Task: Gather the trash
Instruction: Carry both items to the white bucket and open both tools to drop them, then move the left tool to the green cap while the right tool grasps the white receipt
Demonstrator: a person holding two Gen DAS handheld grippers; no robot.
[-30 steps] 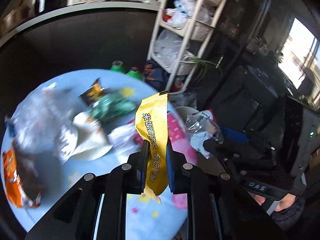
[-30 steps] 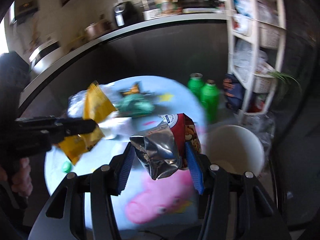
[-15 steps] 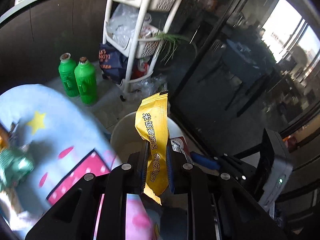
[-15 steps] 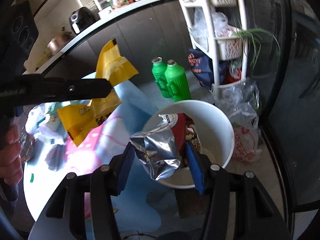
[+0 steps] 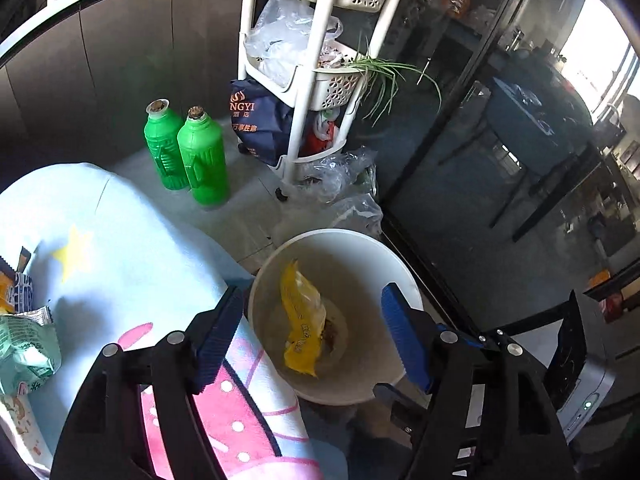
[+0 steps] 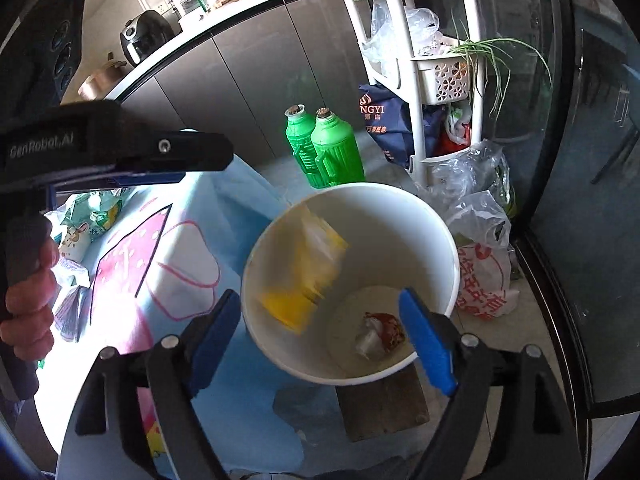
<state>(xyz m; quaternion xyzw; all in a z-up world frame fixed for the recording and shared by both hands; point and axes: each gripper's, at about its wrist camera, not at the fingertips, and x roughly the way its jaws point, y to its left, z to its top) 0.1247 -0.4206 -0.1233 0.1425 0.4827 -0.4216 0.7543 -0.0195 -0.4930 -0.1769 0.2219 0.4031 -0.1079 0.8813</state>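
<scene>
A white bucket (image 5: 400, 268) (image 6: 448, 240) stands on the floor beside the round table. Inside it a yellow snack wrapper (image 5: 301, 320) (image 6: 308, 276) is falling, blurred in the right wrist view. A red and silver snack bag (image 6: 380, 334) lies on the bucket's bottom. My left gripper (image 5: 310, 336) hangs over the bucket, its jaws opening, nothing between them. My right gripper (image 6: 322, 342) also hangs over the bucket with jaws opening and empty. The left gripper's body and a hand (image 6: 28, 300) show at the left of the right wrist view.
The table's light blue cloth (image 5: 132, 248) with a pink figure still bears several wrappers, among them a green packet (image 5: 24, 352). Two green bottles (image 5: 200, 160), a white shelf cart (image 5: 308, 92), a blue bag (image 5: 256, 120) and plastic bags (image 6: 480, 248) stand behind the bucket. A glass door (image 5: 460, 160) lies right.
Both grippers swung from over the table to above the bucket, then opened. The yellow wrapper left the left gripper and the red and silver bag left the right one; both dropped into the bucket.
</scene>
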